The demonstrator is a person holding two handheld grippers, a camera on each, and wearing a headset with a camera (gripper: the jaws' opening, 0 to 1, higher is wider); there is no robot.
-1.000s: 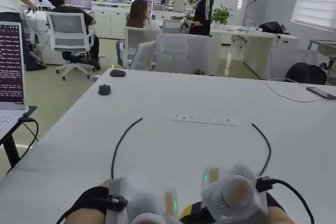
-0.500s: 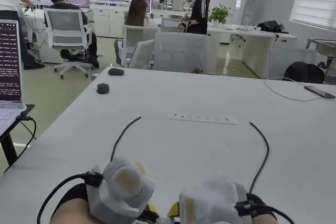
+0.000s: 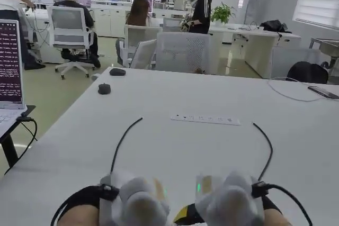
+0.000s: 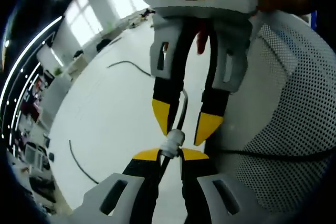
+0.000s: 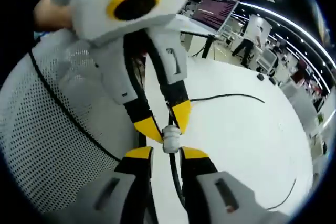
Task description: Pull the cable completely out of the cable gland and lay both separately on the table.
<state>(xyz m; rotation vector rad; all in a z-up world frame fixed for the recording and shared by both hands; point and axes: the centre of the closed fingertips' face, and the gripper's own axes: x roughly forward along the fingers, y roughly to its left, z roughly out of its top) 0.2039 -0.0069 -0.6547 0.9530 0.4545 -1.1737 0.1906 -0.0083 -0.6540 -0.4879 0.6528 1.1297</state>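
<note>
we see two white grippers held tip to tip at the near edge of a white table (image 3: 222, 93), low in the head view. the left gripper (image 4: 176, 155) points right and the right gripper (image 5: 167, 153) points left, and their yellow tips almost meet.

between the tips sits the small white gland (image 4: 172, 141), held up off the table. the left gripper is clenched on the gland, one tip pressed to each side of it. the cable (image 5: 173, 177) comes out of the gland and runs back between the jaws of the right gripper. those jaws stand apart, with a gap on each side of the cable, so that gripper is released. the cable is threaded in the gland, not yet pulled out.

farther out on the table lie a left lead (image 3: 122, 144) and a right lead (image 3: 267, 149), both black and well apart. a white power strip (image 3: 205, 120) lies between their far ends. a dark mouse (image 3: 104, 89) lies at the far left. a laptop (image 3: 10, 72) stands beside the table's left edge. beyond the table we see office chairs and people at desks.
</note>
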